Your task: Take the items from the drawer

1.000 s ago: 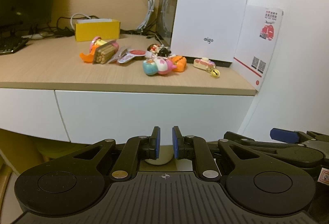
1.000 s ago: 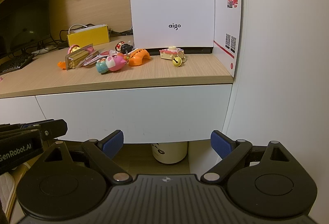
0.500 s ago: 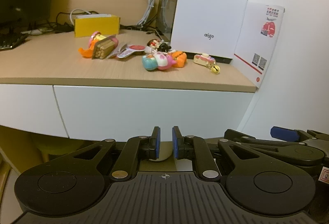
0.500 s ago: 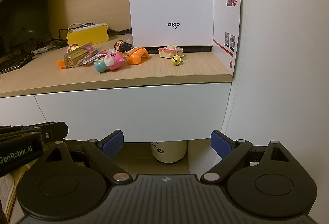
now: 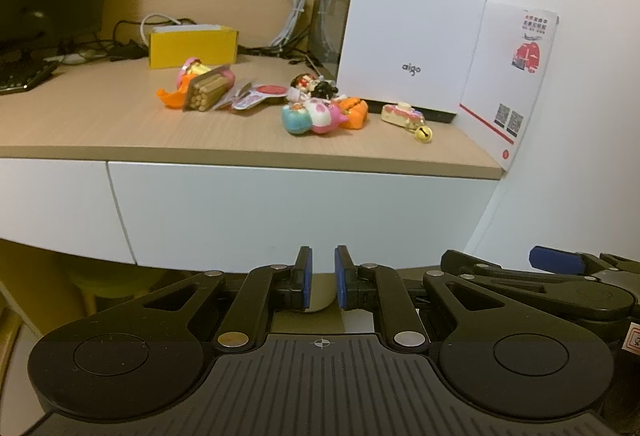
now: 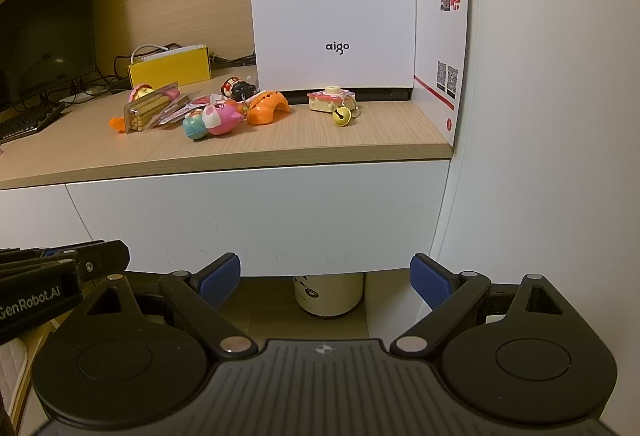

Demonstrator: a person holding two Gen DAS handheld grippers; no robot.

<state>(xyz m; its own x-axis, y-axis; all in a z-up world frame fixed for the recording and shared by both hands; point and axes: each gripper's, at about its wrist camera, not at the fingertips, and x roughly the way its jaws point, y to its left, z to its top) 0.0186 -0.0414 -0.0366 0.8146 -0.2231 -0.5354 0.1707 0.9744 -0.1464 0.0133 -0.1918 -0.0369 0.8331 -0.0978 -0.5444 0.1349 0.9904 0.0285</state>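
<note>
Both grippers hang in front of the closed white drawer front (image 6: 256, 216) under the light wooden table (image 6: 320, 140). The left gripper (image 5: 321, 282) has its blue pads drawn narrow with a small gap, gripping nothing; the right gripper (image 6: 325, 278) stands wide, empty. On the table lie a pink-and-teal plastic toy (image 6: 214, 120), an orange arch-shaped toy (image 6: 266, 108), a clear pack of biscuit sticks (image 6: 150, 112) and a small cake keychain with a gold bell (image 6: 332, 104), near a white aigo box (image 6: 332, 4).
</note>
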